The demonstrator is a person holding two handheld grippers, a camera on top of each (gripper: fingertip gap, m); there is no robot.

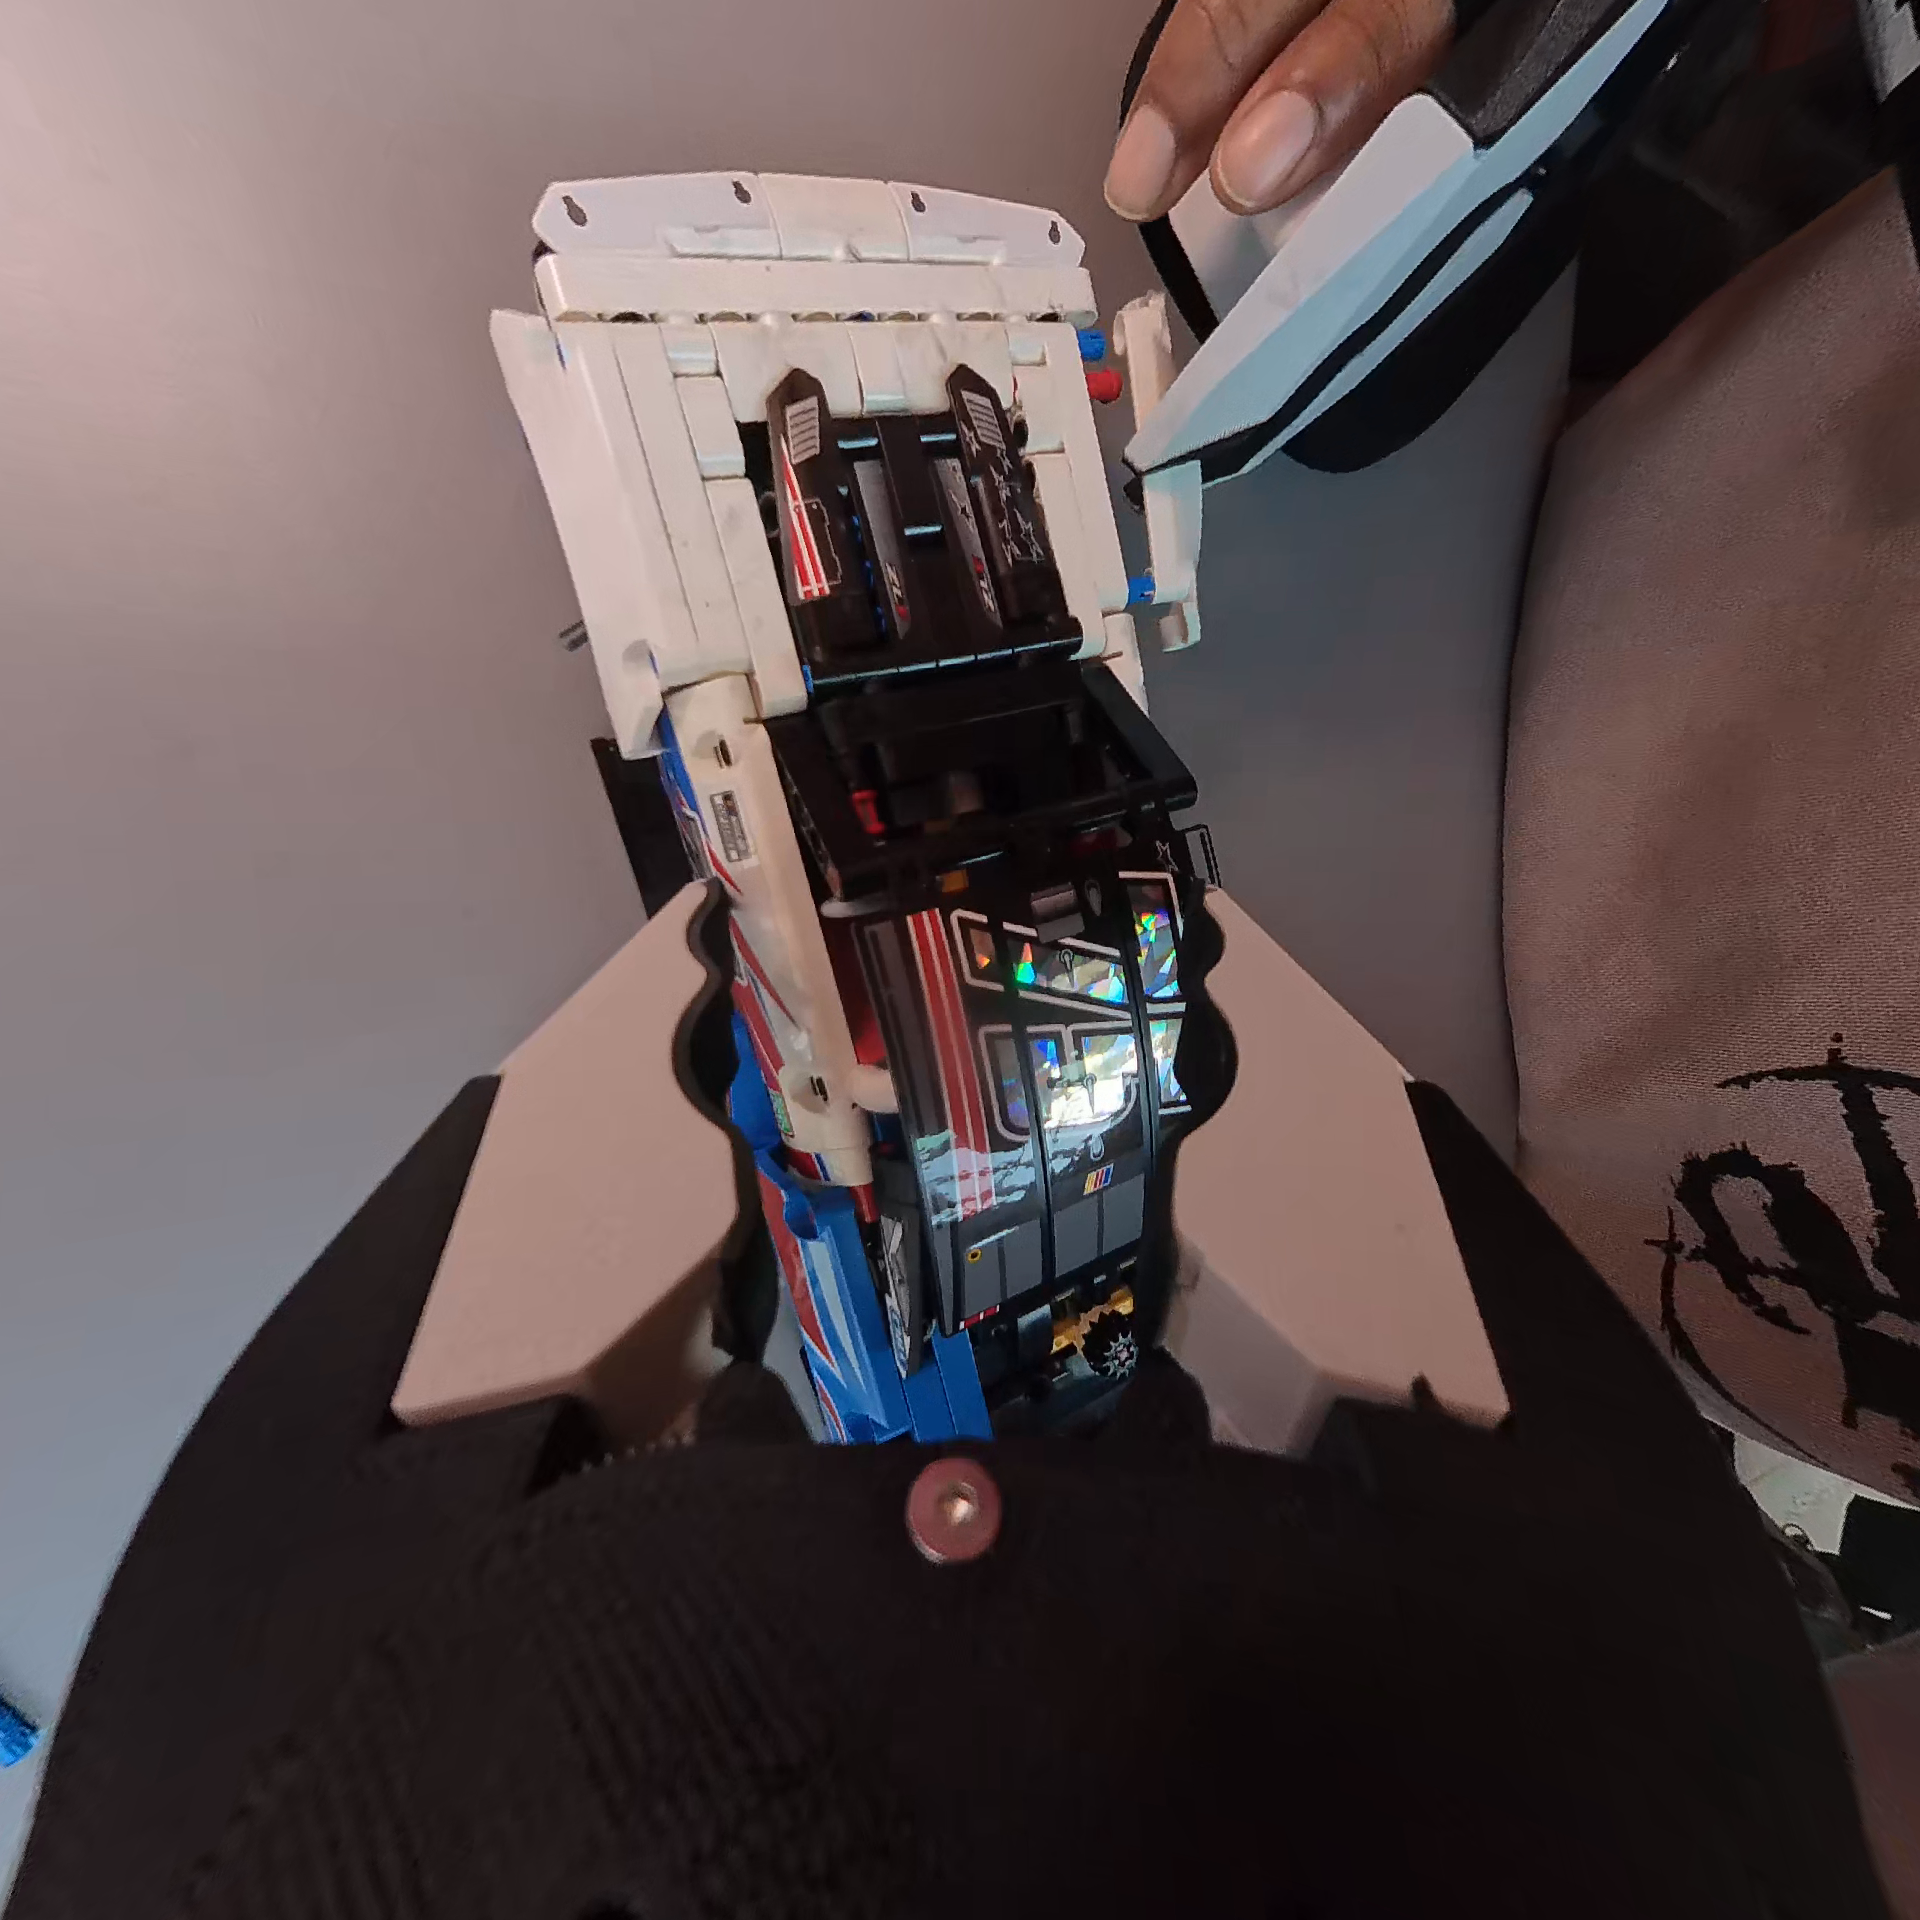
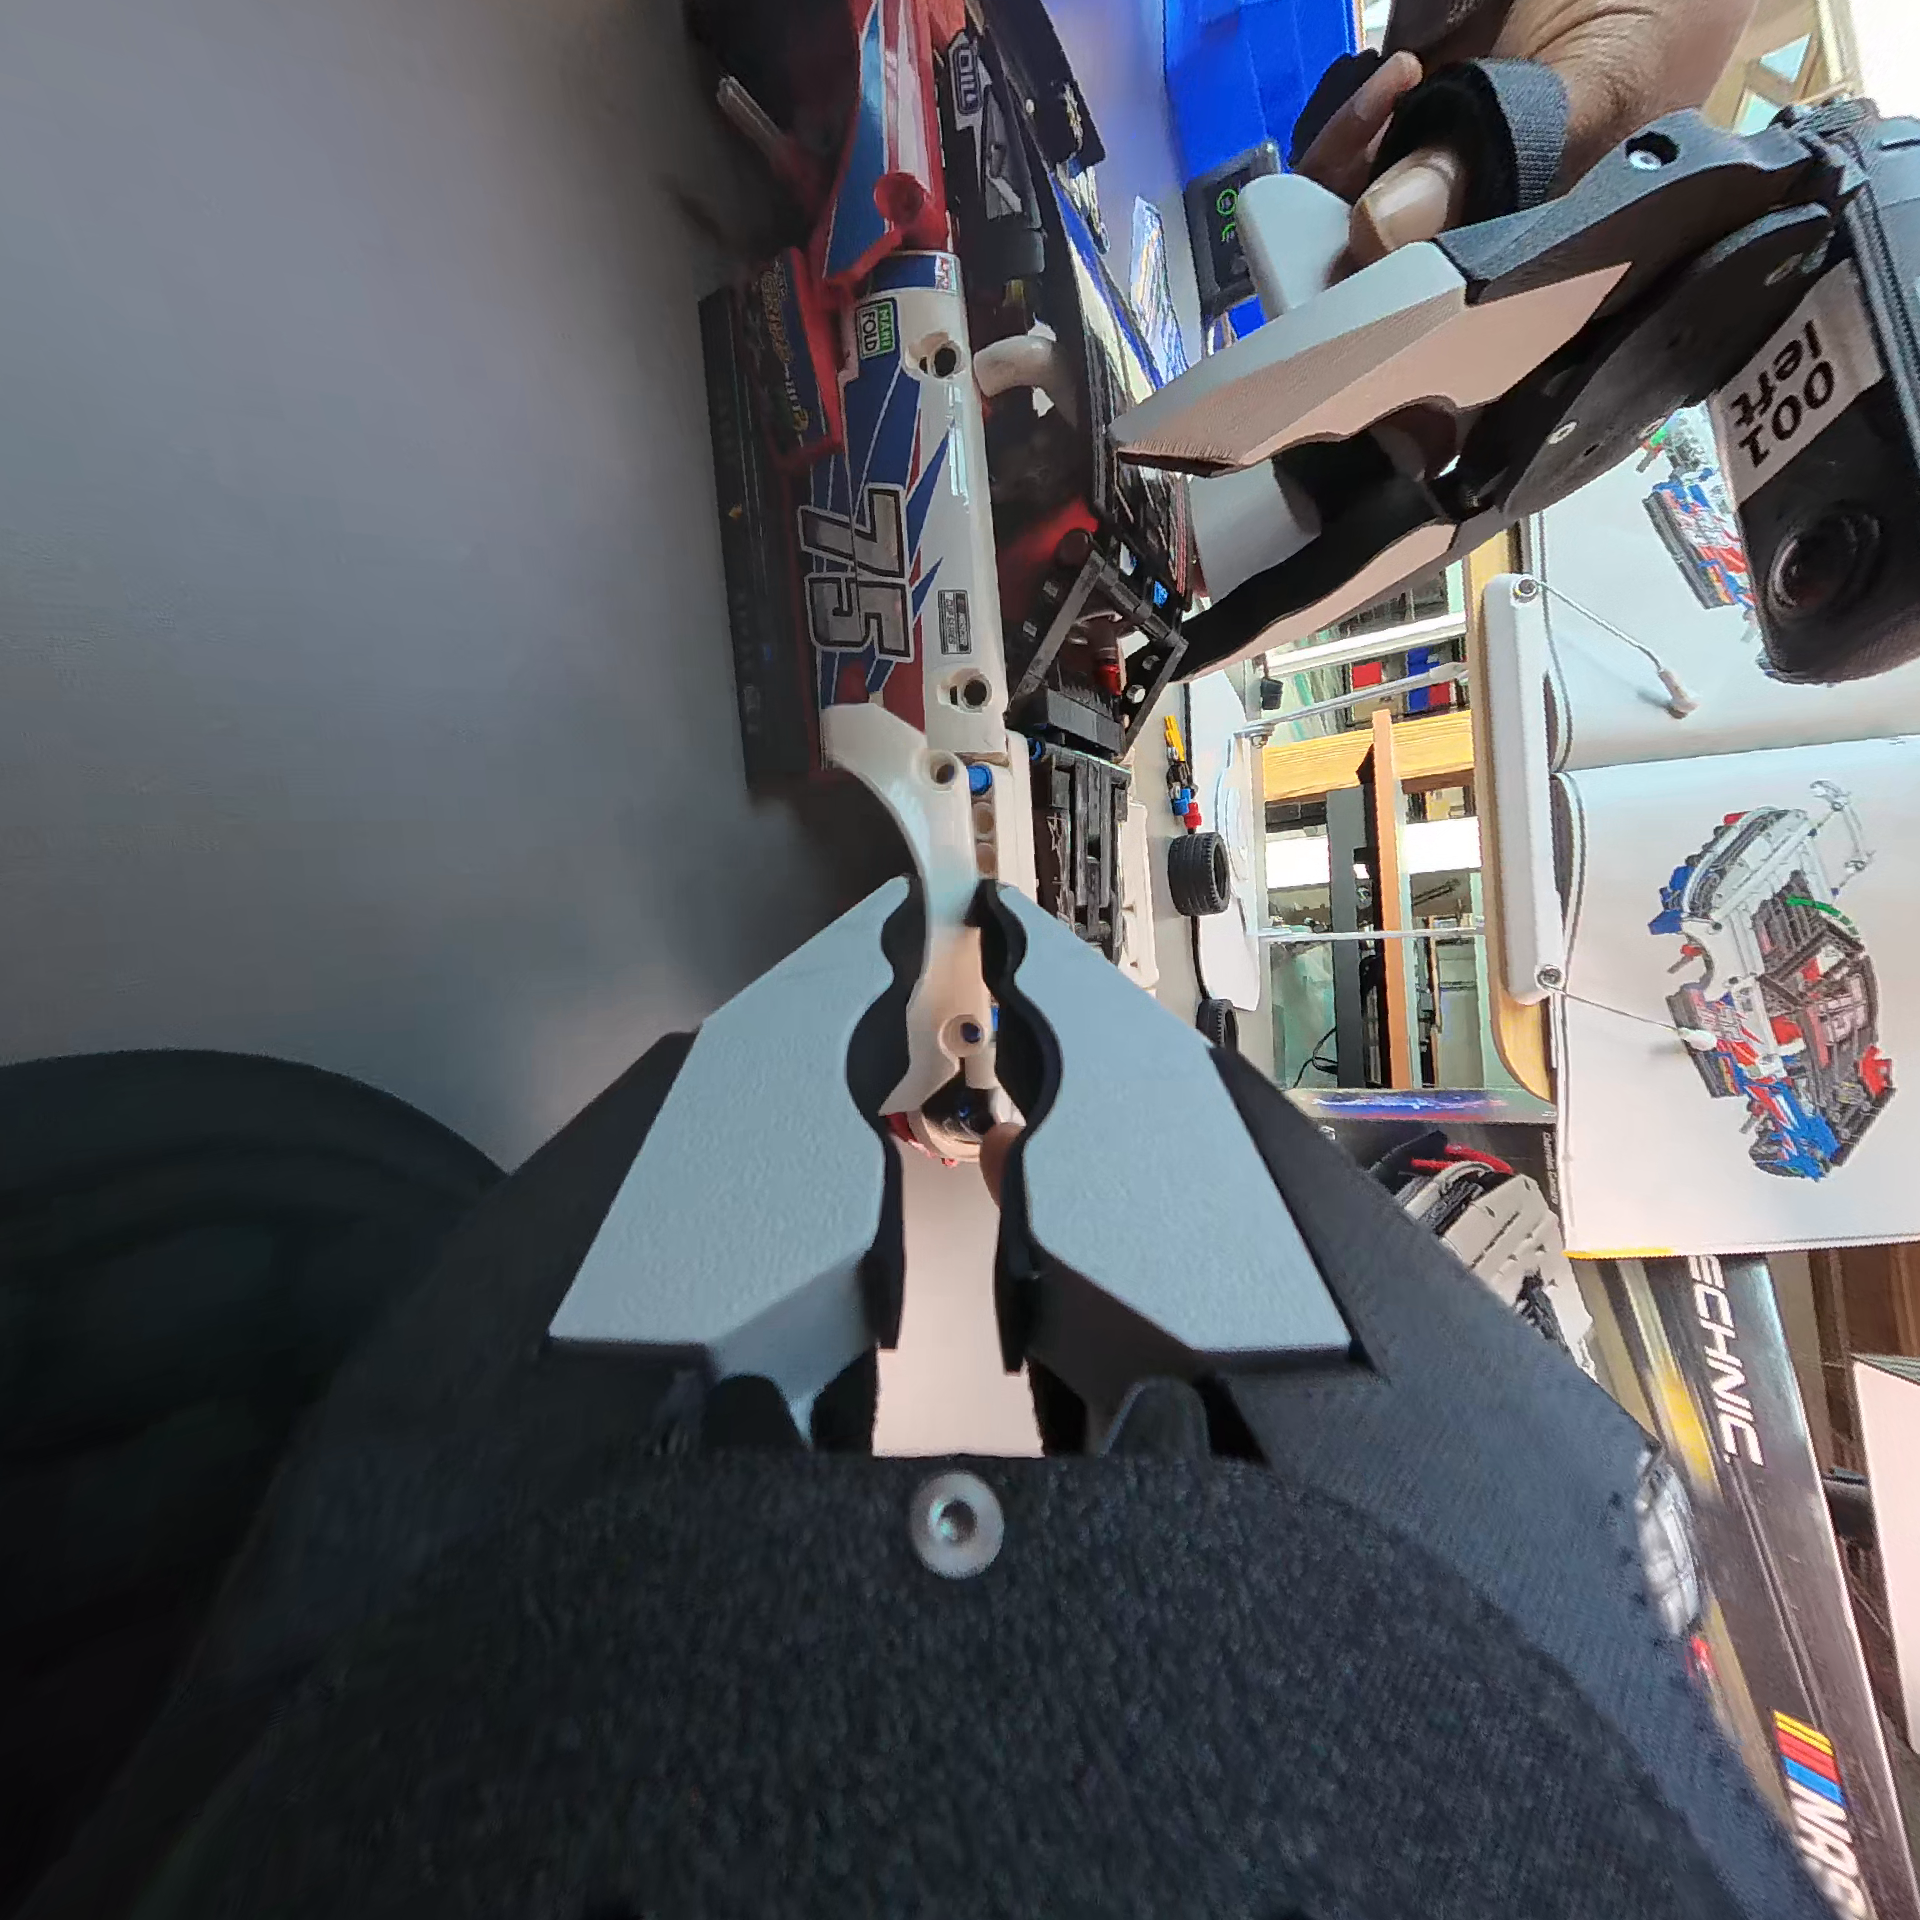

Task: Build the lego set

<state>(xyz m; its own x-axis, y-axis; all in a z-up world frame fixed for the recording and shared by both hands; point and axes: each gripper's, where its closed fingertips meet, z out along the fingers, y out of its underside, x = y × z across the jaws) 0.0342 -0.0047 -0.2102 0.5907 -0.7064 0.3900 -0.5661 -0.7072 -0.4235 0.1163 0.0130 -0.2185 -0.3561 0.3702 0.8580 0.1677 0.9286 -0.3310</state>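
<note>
The lego car (image 1: 935, 727) has a white hood, a black roof with shiny stickers and blue-red-white sides. It is tipped on its side against the grey table. My left gripper (image 1: 961, 914) is shut across its roof and side. In the right wrist view the car (image 2: 883, 520) shows its numbered side panel. My right gripper (image 2: 948, 904) is shut on the white wheel arch panel (image 2: 935, 831) at the car's front corner. The right gripper also shows in the left wrist view (image 1: 1164, 468), at the hood's right edge. The left gripper shows in the right wrist view (image 2: 1174, 488).
An open instruction booklet (image 2: 1745, 987) lies on a stand at the right. Loose black tyres (image 2: 1200, 873) and small pins lie on a white tray. The lego box (image 2: 1766, 1558) is at the lower right. A person's shirt (image 1: 1714, 831) fills the right. One gripper's finger ends stand about 10 cm off the other's.
</note>
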